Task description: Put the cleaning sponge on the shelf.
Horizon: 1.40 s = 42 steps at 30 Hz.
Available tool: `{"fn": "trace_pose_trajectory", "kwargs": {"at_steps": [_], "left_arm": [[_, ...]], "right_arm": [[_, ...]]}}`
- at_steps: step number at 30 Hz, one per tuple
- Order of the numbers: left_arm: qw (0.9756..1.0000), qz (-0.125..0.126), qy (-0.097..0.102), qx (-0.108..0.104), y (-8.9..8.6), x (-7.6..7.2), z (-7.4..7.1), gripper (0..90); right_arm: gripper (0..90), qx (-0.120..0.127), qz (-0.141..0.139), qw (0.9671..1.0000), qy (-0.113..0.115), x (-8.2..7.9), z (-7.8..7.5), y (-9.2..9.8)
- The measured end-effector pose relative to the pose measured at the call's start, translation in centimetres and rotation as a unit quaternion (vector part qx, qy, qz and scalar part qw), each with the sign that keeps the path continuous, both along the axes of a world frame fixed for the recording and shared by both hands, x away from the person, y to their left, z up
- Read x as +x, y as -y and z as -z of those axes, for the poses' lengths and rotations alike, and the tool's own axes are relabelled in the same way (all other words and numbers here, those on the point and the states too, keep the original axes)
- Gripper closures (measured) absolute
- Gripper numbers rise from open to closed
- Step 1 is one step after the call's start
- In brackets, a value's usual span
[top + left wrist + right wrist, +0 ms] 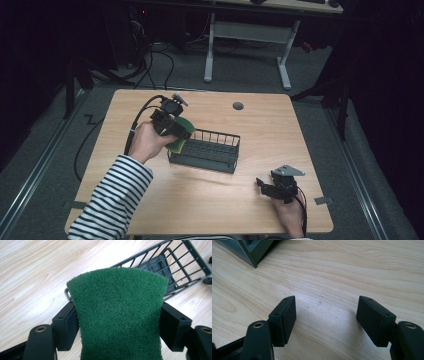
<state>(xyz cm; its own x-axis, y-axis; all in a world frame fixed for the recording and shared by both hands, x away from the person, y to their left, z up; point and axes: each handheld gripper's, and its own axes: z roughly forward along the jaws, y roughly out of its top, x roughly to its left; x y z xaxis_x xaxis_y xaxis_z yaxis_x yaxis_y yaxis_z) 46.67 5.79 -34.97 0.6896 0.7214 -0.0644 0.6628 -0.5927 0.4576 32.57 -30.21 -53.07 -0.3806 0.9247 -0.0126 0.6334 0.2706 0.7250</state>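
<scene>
**Desk:** At the near edge of the table (215, 210), what have you got?

**Operator:** At the near right corner I have my right gripper (267, 186) resting low over bare wood, a hand under it. Its jaws stand wide apart with nothing between them; the right gripper view shows only table grain in the gap, and a corner of the dark basket at its top left.

**Desk:** And farther in?

**Operator:** Mid-table sits the wire basket (206, 150), dark, long and narrow, well apart from my right gripper. Just left of it, a hand in a striped sleeve (117, 192) carries my left gripper (181, 134). That one is clamped on a green sponge (181, 131). In the left gripper view the sponge (117, 315) sits between both pads, its rough green face toward the camera, its top edge bowed from the squeeze.

**Desk:** Where is the sponge relative to the basket?

**Operator:** Held in the air at the basket's left end, above the rim. Whether it touches the wire I cannot tell.
</scene>
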Motion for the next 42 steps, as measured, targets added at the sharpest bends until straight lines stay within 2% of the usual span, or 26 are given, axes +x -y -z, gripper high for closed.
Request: {"fn": "trace_pose_trajectory", "kwargs": {"at_steps": [6, 12, 16, 20, 24, 29, 35, 42], "left_arm": [[0.9999, 0.009, -0.009, 0.01, 2.4, 1.2, 0.8, 27.4], [0.9999, -0.001, -0.002, 0.012, 3.8, 2.1, 1.8, 27.3], [0.9999, -0.008, 0.001, 0.014, 4.1, 2.6, 2.3, 27.1], [0.9991, -0.011, 0.015, 0.038, 4.5, 2.9, 3.1, 26.9], [0.9992, -0.019, 0.018, 0.03, 4.8, 3.1, 3.5, 26.7], [0.9989, -0.021, 0.025, 0.035, 5.4, 3.0, 4.1, 26.4], [0.9989, -0.023, 0.019, 0.037, 5.4, 3.0, 4.8, 26.1], [0.9986, -0.02, 0.023, 0.042, 5.3, 2.6, 5.4, 25.8]], "right_arm": [[32.1, 0.0, 0.0, 1.0, 0.0, 0.0, 0.0, 0.0], [31.8, -0.001, -0.001, 1.0, 0.0, 0.0, 0.0, 0.0], [31.8, -0.001, -0.001, 1.0, 0.0, 0.0, 0.0, 0.0], [31.8, -0.001, -0.001, 1.0, 0.0, 0.0, 0.0, 0.0], [31.7, -0.002, -0.001, 1.0, 0.0, 0.0, 0.0, 0.0], [31.6, -0.002, -0.002, 1.0, 0.0, 0.0, 0.0, 0.0], [31.5, -0.002, -0.002, 1.0, 0.0, 0.0, 0.0, 0.0], [31.5, -0.002, -0.002, 1.0, 0.0, 0.0, 0.0, 0.0]]}}
